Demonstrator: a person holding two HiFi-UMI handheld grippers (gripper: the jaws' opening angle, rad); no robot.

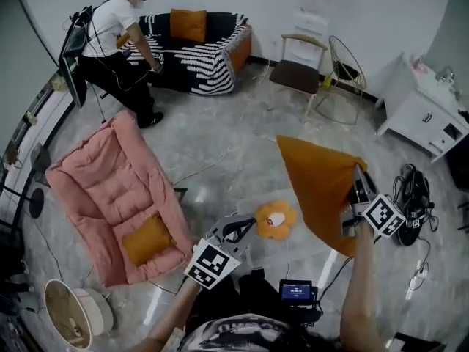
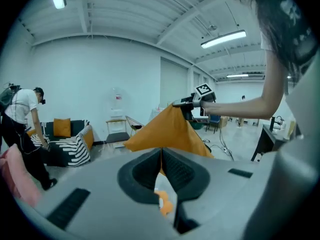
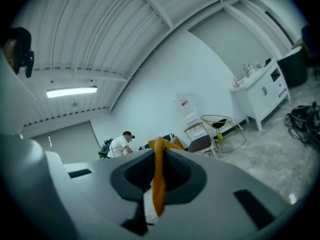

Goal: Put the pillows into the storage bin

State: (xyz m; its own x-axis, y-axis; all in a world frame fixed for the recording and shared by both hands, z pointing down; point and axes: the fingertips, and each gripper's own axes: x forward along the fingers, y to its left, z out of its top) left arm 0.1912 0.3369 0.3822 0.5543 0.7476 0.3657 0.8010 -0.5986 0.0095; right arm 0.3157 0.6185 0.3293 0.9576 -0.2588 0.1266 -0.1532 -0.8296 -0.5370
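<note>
The orange pillow (image 1: 319, 185) hangs clear of the floor (image 1: 220, 149), pinched by one corner in your right gripper (image 1: 357, 191), jaws clamped on the fabric. Your left gripper (image 1: 236, 231) sits lower, apart from the pillow, jaws together on nothing, near a flower-shaped cushion (image 1: 275, 220)

**Around the room**

At upper left a person (image 1: 117, 35) bends over a black-and-white striped sofa (image 1: 198, 61). A pink mattress (image 1: 102, 182) sprawls on the marble floor (image 1: 220, 134) at left. A wooden chair (image 1: 299, 68) and a wire chair (image 1: 344, 68) stand upper centre, and a white cabinet (image 1: 421, 116) at right
</note>
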